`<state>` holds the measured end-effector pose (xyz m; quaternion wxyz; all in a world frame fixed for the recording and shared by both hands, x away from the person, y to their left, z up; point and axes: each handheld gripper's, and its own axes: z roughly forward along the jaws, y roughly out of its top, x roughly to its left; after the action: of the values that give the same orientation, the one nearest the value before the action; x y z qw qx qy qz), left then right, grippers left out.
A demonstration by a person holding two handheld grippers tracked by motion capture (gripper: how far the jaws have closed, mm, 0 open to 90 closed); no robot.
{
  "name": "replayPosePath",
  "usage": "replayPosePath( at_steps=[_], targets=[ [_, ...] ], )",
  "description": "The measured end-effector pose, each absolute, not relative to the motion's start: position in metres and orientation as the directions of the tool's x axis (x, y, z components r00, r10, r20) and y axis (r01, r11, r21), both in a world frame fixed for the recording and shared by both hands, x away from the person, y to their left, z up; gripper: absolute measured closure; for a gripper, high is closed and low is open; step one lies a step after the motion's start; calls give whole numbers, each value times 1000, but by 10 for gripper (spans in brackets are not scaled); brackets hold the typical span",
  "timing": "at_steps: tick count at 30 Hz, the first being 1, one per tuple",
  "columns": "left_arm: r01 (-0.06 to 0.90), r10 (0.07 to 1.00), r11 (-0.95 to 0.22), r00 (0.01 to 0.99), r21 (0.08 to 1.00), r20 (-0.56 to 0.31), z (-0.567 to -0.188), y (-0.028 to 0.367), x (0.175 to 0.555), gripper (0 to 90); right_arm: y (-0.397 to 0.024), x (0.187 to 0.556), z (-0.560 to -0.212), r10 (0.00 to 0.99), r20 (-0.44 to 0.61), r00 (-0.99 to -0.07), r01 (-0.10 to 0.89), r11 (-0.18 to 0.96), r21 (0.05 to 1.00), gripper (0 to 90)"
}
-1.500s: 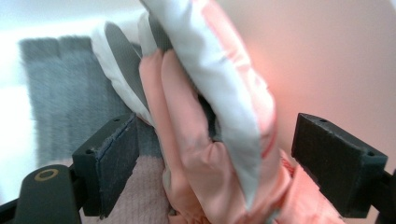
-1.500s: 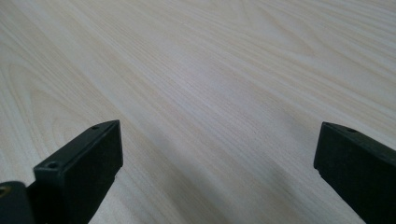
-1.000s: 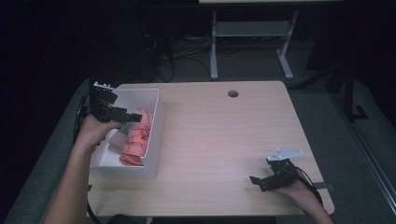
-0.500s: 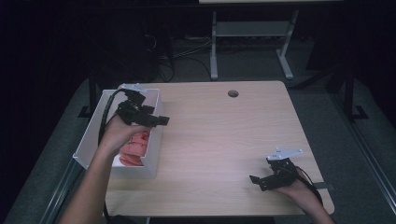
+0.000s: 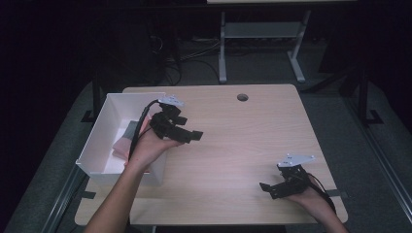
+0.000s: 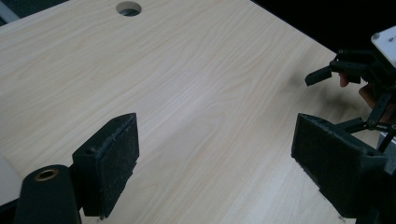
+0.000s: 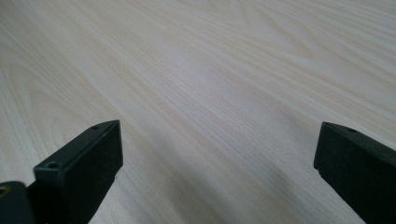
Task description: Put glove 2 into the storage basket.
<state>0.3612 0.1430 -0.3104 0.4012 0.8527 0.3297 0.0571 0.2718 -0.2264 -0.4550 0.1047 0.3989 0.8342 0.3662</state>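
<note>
Left hand-held gripper (image 5: 187, 135): jaws wide, empty, over the counter (image 5: 243, 145); white bin (image 5: 104, 131) with pink pieces (image 5: 122, 145) just behind. Right hand-held gripper (image 5: 272, 188): jaws wide, empty, low above bare wood, well apart from the left one.

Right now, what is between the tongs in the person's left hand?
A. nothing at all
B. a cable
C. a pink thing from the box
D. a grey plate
A: the left tongs stand wide apart, with bare wooden table between their black pads.
</note>
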Motion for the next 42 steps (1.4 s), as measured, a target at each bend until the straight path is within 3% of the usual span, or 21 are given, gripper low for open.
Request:
replayPosePath(
  at_steps=[20,42],
  targets=[
    [457,514,-564,846,688,-140,-367,88,336,147,-227,272,-456,741,108,-663,585,422,692,10],
    [431,470,-607,872,668,-135,-427,83,315,147,-226,272,-458,738,101,-668,588,439,680,10]
  ],
)
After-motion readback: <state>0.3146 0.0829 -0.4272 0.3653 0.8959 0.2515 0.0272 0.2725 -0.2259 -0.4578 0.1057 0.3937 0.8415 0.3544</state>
